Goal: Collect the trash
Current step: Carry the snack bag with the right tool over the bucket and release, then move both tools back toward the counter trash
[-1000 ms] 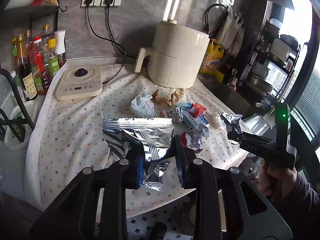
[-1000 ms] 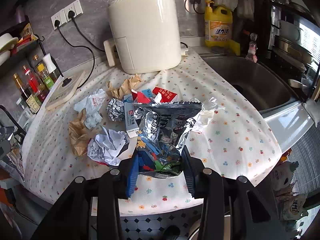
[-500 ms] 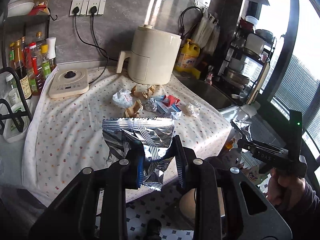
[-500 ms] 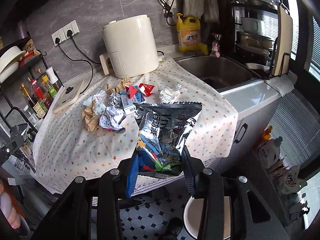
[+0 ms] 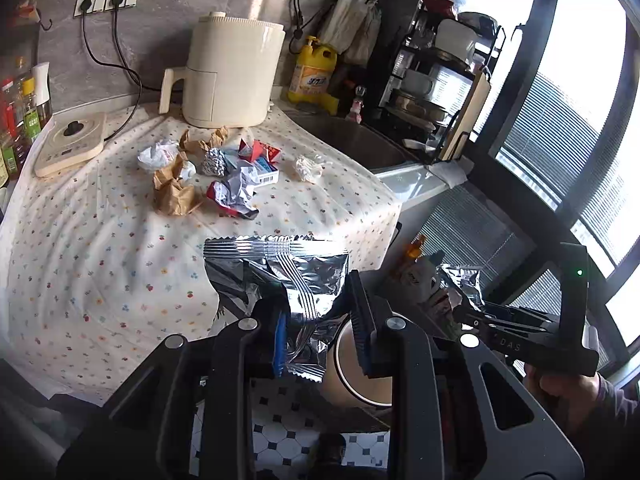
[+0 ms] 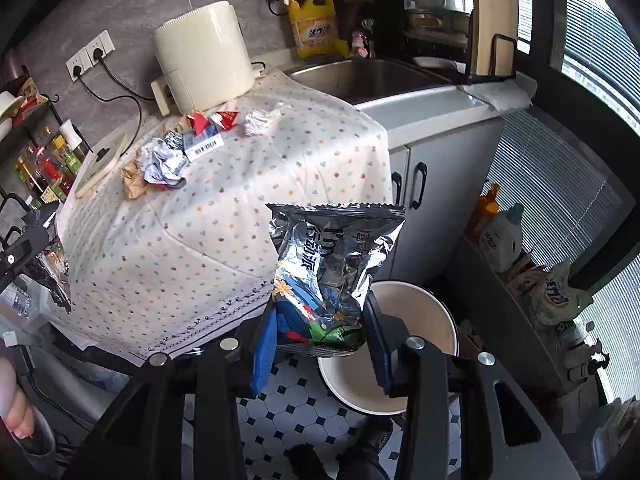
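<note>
Air fryer (image 5: 232, 72), detergent bottle (image 5: 314, 70)

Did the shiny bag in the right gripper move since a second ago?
Yes. The right gripper carried the bag away from the air fryer, off the table edge, to above the bin on the floor.

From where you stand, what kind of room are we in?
Most likely a home kitchen. A steel sink is set into the counter, a yellow dish-soap bottle stands behind it, and a cream air fryer sits plugged in near the oil and sauce bottles.
</note>
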